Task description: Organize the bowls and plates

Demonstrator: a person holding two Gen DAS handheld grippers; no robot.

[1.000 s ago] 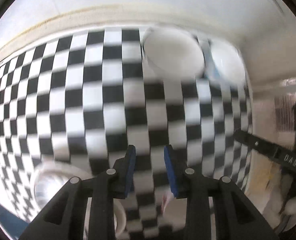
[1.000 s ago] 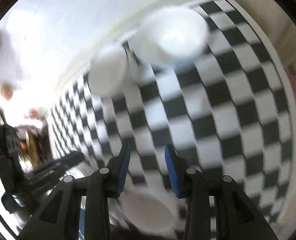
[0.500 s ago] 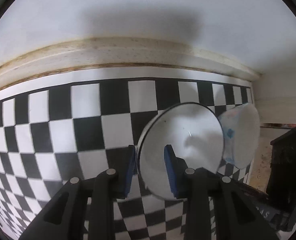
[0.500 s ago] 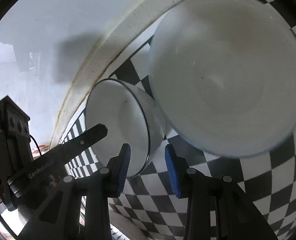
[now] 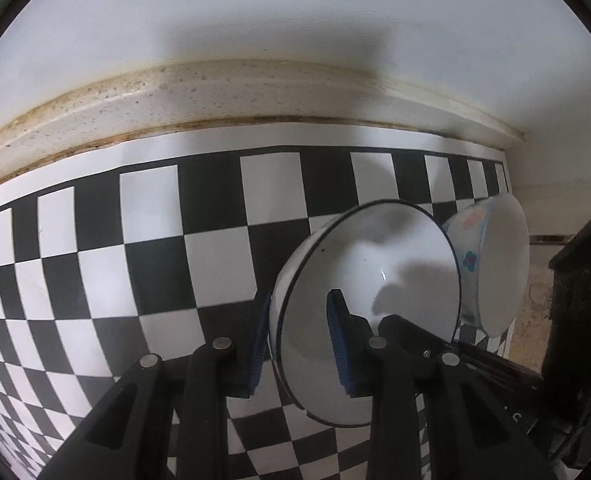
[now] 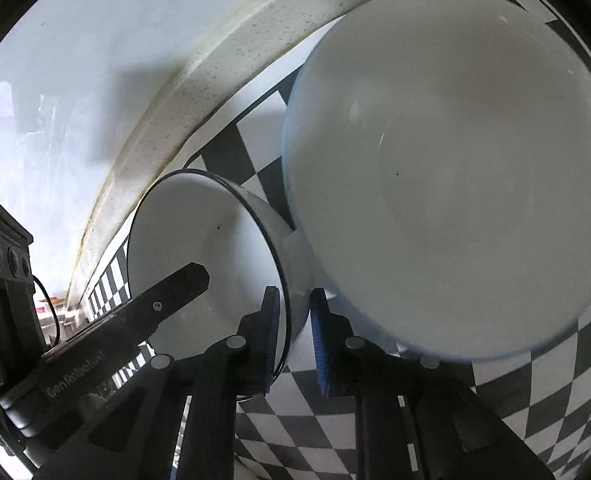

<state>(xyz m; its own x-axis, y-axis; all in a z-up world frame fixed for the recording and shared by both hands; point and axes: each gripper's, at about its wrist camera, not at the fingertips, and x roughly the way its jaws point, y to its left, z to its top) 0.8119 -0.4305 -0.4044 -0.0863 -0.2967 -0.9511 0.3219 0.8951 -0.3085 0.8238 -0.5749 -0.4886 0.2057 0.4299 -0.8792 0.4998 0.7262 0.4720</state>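
A black-and-white checkered bench (image 5: 215, 248) is running up to a stained cream ledge (image 5: 223, 96) under a white wall (image 5: 255, 12). The black-rimmed white bowl (image 5: 375, 280) is sitting at the far edge, mouth opening upward, just beside a flower-patterned bowl (image 5: 495, 264). The left gripper (image 5: 299, 344) is pinching its rim, one finger inside; the right gripper (image 6: 295, 340) is pinching the opposite rim.
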